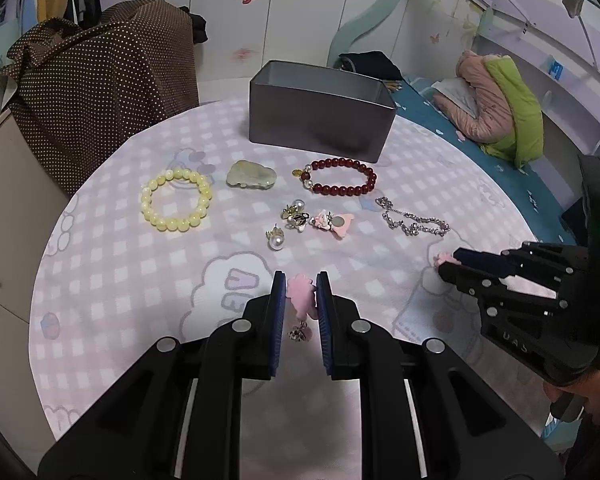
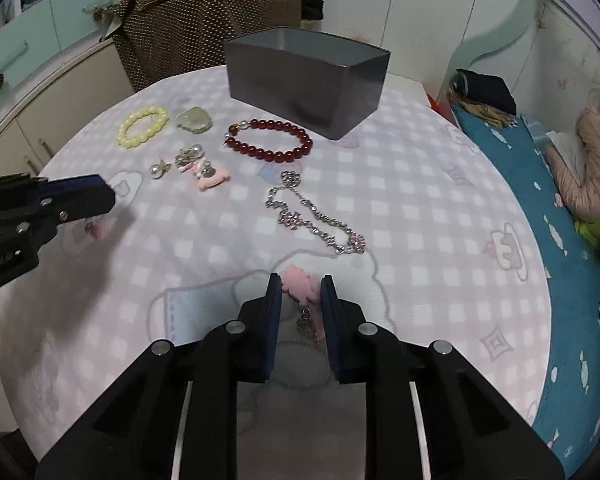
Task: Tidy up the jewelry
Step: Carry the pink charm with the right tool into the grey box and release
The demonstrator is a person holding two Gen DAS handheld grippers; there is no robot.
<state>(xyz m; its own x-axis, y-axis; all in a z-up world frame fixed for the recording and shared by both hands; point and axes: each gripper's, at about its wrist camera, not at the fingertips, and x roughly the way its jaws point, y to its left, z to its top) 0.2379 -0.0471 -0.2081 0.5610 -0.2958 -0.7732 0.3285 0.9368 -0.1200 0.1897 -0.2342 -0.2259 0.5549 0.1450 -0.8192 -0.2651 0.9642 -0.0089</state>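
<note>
My left gripper (image 1: 301,292) is shut on a pink earring (image 1: 301,298) with a small metal charm hanging under it, above the near part of the table. My right gripper (image 2: 301,294) is shut on a matching pink earring (image 2: 300,286). An open grey metal tin (image 1: 320,114) stands at the far side. In front of it lie a yellow bead bracelet (image 1: 176,200), a pale green jade pendant (image 1: 250,176), a dark red bead bracelet (image 1: 340,178), a silver chain bracelet (image 1: 414,218), pearl earrings (image 1: 277,240) and pink clips (image 1: 334,224).
The round table (image 1: 120,300) has a pink checked cloth. A brown dotted bag (image 1: 100,80) sits on a cabinet at the back left. A bed with a blue sheet (image 2: 540,200) and pink-green clothing lies to the right.
</note>
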